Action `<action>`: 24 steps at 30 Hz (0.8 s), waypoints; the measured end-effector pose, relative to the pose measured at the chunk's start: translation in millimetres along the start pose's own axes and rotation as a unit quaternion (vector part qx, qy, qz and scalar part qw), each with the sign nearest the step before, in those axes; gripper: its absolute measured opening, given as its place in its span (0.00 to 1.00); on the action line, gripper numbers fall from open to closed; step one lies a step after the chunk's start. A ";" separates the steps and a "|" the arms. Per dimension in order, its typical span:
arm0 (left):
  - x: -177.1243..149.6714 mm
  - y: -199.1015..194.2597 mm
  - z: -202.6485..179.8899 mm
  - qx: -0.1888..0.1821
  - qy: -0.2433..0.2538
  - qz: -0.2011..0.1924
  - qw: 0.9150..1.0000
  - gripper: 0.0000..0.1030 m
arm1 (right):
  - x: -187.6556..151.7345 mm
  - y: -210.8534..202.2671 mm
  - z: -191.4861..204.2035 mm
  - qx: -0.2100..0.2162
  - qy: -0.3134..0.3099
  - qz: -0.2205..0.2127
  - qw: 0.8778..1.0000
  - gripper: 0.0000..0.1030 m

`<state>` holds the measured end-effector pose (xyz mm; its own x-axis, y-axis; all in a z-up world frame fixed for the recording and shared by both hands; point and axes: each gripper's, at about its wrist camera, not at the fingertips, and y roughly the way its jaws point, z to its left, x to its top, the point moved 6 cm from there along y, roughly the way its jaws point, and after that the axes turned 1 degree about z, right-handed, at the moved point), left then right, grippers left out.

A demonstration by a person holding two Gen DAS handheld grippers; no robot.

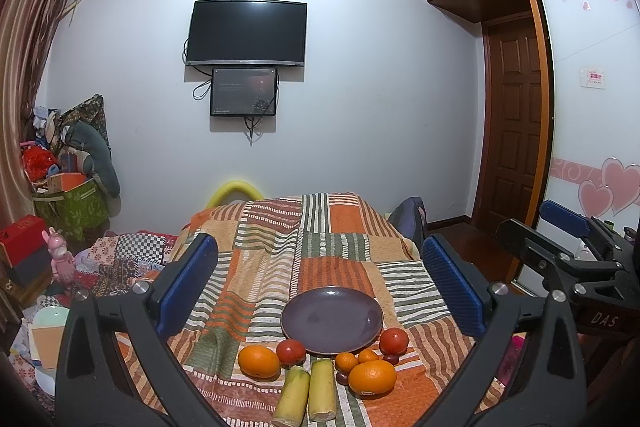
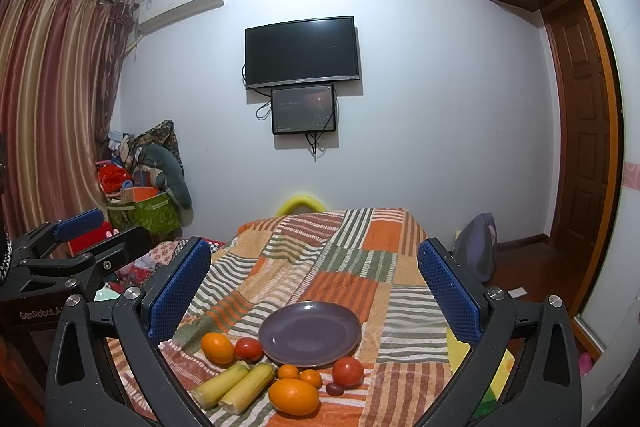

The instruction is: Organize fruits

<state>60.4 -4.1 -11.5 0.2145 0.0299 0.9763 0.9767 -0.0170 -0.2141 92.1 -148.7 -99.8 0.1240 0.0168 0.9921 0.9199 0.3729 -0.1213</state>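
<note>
An empty dark purple plate [image 1: 331, 319] [image 2: 310, 333] sits on the striped patchwork cloth [image 1: 320, 259]. In front of it lie two oranges [image 1: 259, 361] [image 1: 372, 377], two red tomatoes [image 1: 291, 351] [image 1: 394, 341], two small tangerines [image 1: 346, 361], two pale yellow-green cane pieces [image 1: 308, 391] [image 2: 234, 385] and small dark fruits [image 2: 334, 388]. My left gripper [image 1: 320, 287] is open and empty, held above and before the fruits. My right gripper [image 2: 314, 287] is open and empty, likewise raised. Each gripper shows at the side of the other's view.
The cloth-covered table ends at a far edge [image 1: 332, 197] near the white wall. Clutter, boxes and a green bin [image 1: 72, 207] stand at the left. A bag [image 2: 478, 247] and a wooden door [image 1: 514, 123] are at the right.
</note>
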 end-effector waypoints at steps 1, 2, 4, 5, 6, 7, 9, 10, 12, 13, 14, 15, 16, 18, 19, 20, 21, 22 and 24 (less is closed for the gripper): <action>0.1 0.1 -0.3 0.000 0.000 0.000 1.000 1.00 | 0.2 0.0 0.1 0.000 0.000 0.000 1.000 1.00; 0.1 -0.2 0.4 0.000 0.000 0.000 1.000 1.00 | 0.4 0.0 0.2 0.000 0.000 0.000 1.000 1.00; 0.2 0.2 -0.3 -0.001 0.000 0.000 1.000 1.00 | 0.2 0.1 0.0 0.000 -0.001 0.000 1.000 1.00; 0.0 0.2 -0.4 -0.001 0.000 0.000 1.000 1.00 | 0.1 0.2 -0.1 0.000 -0.001 0.000 1.000 1.00; -0.7 0.9 -0.9 -0.001 0.000 0.001 1.000 1.00 | -0.2 0.4 -0.2 -0.001 -0.001 0.001 1.000 1.00; -0.6 0.4 -0.1 -0.001 0.000 0.001 1.000 1.00 | -0.7 0.5 -0.2 -0.001 -0.001 0.001 1.000 1.00; -1.2 2.0 -0.2 -0.003 -0.001 0.003 1.000 1.00 | -1.0 1.4 -0.2 -0.002 -0.003 0.002 1.000 1.00; -1.7 2.5 0.1 -0.003 -0.001 0.004 1.000 1.00 | -0.7 1.9 -0.1 -0.003 -0.003 0.003 1.000 1.00; -2.1 4.2 0.9 0.000 0.001 0.006 1.000 1.00 | -1.6 3.7 0.0 -0.004 -0.004 0.006 1.000 1.00; -2.4 4.8 0.7 0.001 0.002 0.005 1.000 1.00 | -2.2 4.5 -0.1 -0.004 -0.004 0.007 1.000 1.00; -2.6 5.9 0.5 0.004 0.004 0.004 1.000 1.00 | -2.8 5.3 0.4 -0.003 -0.004 0.008 1.000 1.00; -3.3 7.2 0.9 0.005 0.005 0.004 1.000 1.00 | -3.7 5.7 0.3 -0.004 -0.004 0.008 1.000 1.00; -3.9 8.8 1.5 0.006 0.004 0.004 1.000 1.00 | -4.4 7.0 0.1 -0.005 -0.004 0.010 1.000 1.00; -6.2 13.7 4.5 0.009 0.000 0.008 1.000 1.00 | -6.1 10.3 -0.1 -0.004 -0.003 0.015 1.000 1.00; -7.9 16.9 6.6 0.010 -0.002 0.011 1.000 1.00 | -7.5 11.9 -1.4 -0.006 -0.001 0.017 1.000 0.99; -9.9 21.8 9.4 0.011 -0.007 0.016 1.000 0.99 | -8.9 13.7 -2.1 -0.007 0.000 0.020 1.000 0.96; -11.9 24.8 12.2 0.012 -0.010 0.020 1.000 0.97 | -10.9 16.2 -3.2 -0.006 0.000 0.025 1.000 0.94; -14.5 29.8 15.9 0.014 -0.013 0.026 0.999 0.94 | -13.1 19.5 -4.6 -0.005 0.001 0.031 1.000 0.89; -21.2 39.7 22.3 0.018 -0.019 0.040 0.999 0.88 | -19.1 25.3 -8.1 -0.006 0.001 0.044 0.999 0.86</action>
<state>94.9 16.8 -41.4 0.2917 0.0672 0.9541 0.9559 0.0156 -0.2933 116.0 -147.0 -122.1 0.2048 0.0461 0.9777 0.9098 0.3594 -0.2075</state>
